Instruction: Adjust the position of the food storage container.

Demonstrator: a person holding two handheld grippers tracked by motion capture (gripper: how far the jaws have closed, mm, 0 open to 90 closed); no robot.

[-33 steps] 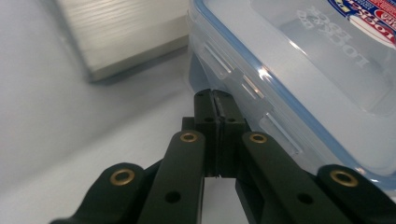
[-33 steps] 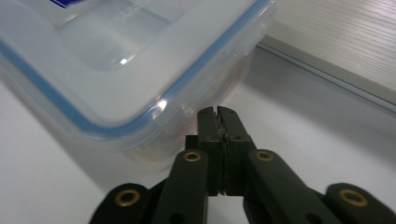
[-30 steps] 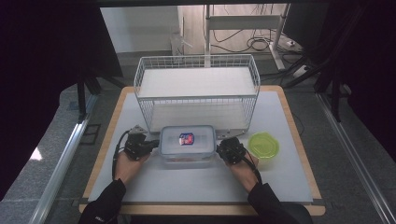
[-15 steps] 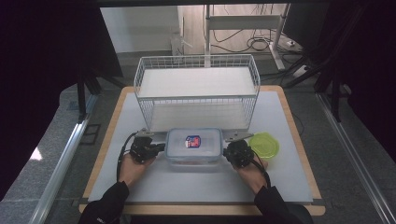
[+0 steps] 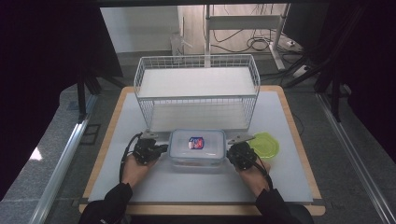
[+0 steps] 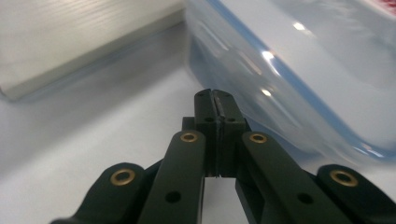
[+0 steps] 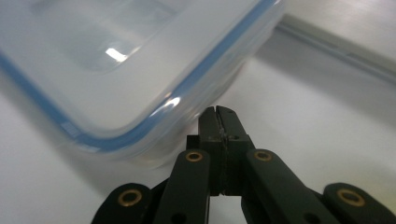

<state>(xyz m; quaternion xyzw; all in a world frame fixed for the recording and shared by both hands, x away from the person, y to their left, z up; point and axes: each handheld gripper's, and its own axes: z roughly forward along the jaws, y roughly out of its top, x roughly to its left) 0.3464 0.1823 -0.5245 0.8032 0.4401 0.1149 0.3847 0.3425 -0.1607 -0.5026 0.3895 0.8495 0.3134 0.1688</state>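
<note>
a: since a second ago the clear rectangular plastic container with the blue-trimmed lid (image 5: 196, 147) has slid away from the person, toward the white wire basket shelf (image 5: 196, 91), and both hands went with it.

b: so they're pushing it, not lifting?

a: looks so. nearest us, the left gripper (image 5: 156, 150) sits at the container's left end and the right gripper (image 5: 235, 153) at its right end. each has its jaws pressed together with nothing between them; the closed tips lie against the container's side walls, under the lid's rim.

b: where's the container now?

a: on the white table top (image 5: 187, 186), middle of the near half, its far edge just short of the shelf's lower opening. the round lime-green plastic lid (image 5: 264, 144) lies just to its right, beside the right gripper.

b: meaning?

a: i'd judge the push is most of the way done; what's left is easing it straight under the lower wire tier without snagging the front.
</note>
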